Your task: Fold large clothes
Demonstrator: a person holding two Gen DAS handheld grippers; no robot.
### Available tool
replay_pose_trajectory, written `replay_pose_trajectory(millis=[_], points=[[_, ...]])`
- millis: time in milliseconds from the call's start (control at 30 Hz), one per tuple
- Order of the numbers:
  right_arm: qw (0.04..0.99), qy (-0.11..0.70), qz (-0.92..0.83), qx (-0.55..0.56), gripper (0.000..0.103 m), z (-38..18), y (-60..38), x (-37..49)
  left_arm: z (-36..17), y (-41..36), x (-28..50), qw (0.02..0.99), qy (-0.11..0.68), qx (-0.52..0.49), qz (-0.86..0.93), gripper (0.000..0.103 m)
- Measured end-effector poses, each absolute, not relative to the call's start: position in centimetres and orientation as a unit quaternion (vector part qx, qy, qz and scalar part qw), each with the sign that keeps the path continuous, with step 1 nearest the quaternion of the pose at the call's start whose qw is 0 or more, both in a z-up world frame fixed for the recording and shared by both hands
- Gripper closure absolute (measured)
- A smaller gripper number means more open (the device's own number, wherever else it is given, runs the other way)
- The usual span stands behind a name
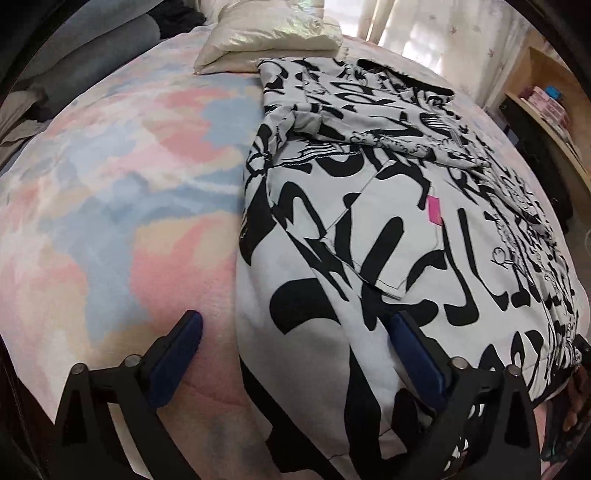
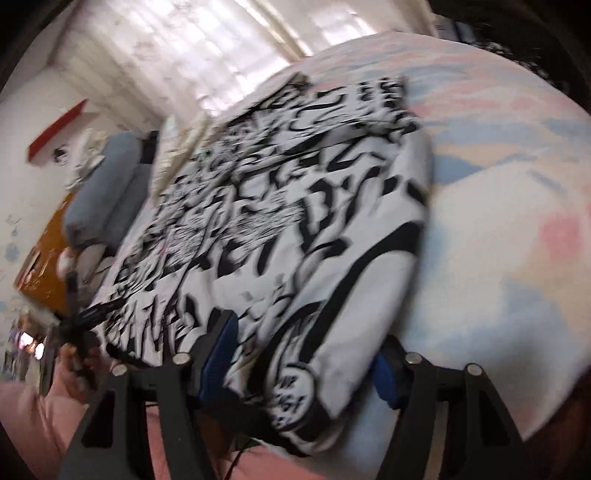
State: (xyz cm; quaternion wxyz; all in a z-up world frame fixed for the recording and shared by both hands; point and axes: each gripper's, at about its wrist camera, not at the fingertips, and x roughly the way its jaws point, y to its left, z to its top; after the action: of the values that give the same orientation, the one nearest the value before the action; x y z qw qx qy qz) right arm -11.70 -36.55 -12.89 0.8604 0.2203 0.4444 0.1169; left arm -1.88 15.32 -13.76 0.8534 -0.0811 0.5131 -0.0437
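The bed point(image 1: 110, 192) carries the black-and-white printed garment point(image 1: 388, 229), spread toward its near edge with sleeves folded in, judged ready for a lengthwise fold. The left gripper point(image 1: 295, 332) is spread wide, straddling the garment's near hem corner. The right gripper point(image 2: 306, 354), also parted, brackets the opposite hem corner. Only the left view shows the cream pillow point(image 1: 269, 44) and pink tag point(image 1: 433, 210); the right is blurred.

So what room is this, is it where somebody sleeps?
Most likely a bedroom. The black-and-white printed garment lies on a bed with a pastel blanket, a cream pillow sits at the far end, and a curtained window stands behind.
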Motion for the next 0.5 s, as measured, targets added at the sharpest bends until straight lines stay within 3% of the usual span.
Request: replay_pose_trajectory(millis=[33, 67, 200, 267, 333, 367, 400, 500], points=[[0.86, 0.443, 0.118, 0.222, 0.045, -13.0, -36.5, -11.6, -13.7, 15.2, -2.0, 0.855, 0.51, -0.08, -0.048, 0.009], [0.86, 0.441, 0.119, 0.227, 0.054, -13.1, -36.5, -11.4, -13.6, 15.2, -2.0, 0.856, 0.507, -0.08, -0.052, 0.013], [0.856, 0.431, 0.127, 0.255, 0.081, -13.4, -37.1, -10.7, -13.1, 14.5, -2.3, 0.861, 0.493, -0.096, -0.076, 0.038], [0.857, 0.43, 0.124, 0.257, 0.085, -13.5, -37.0, -10.4, -13.2, 13.9, -2.3, 0.865, 0.486, -0.097, -0.073, 0.043], [0.855, 0.431, 0.118, 0.263, 0.087, -13.5, -36.9, -10.1, -13.3, 13.6, -2.4, 0.87, 0.477, -0.104, -0.07, 0.057], [0.856, 0.43, 0.114, 0.264, 0.087, -13.3, -36.9, -10.1, -13.3, 13.6, -2.4, 0.872, 0.473, -0.112, -0.066, 0.077], [0.858, 0.428, 0.109, 0.264, 0.088, -13.0, -36.8, -10.1, -13.2, 13.7, -2.3, 0.871, 0.47, -0.126, -0.064, 0.087], [0.865, 0.413, 0.1, 0.268, 0.089, -11.8, -37.0, -10.4, -12.8, 14.1, -2.1, 0.866, 0.468, -0.169, -0.047, 0.094]])
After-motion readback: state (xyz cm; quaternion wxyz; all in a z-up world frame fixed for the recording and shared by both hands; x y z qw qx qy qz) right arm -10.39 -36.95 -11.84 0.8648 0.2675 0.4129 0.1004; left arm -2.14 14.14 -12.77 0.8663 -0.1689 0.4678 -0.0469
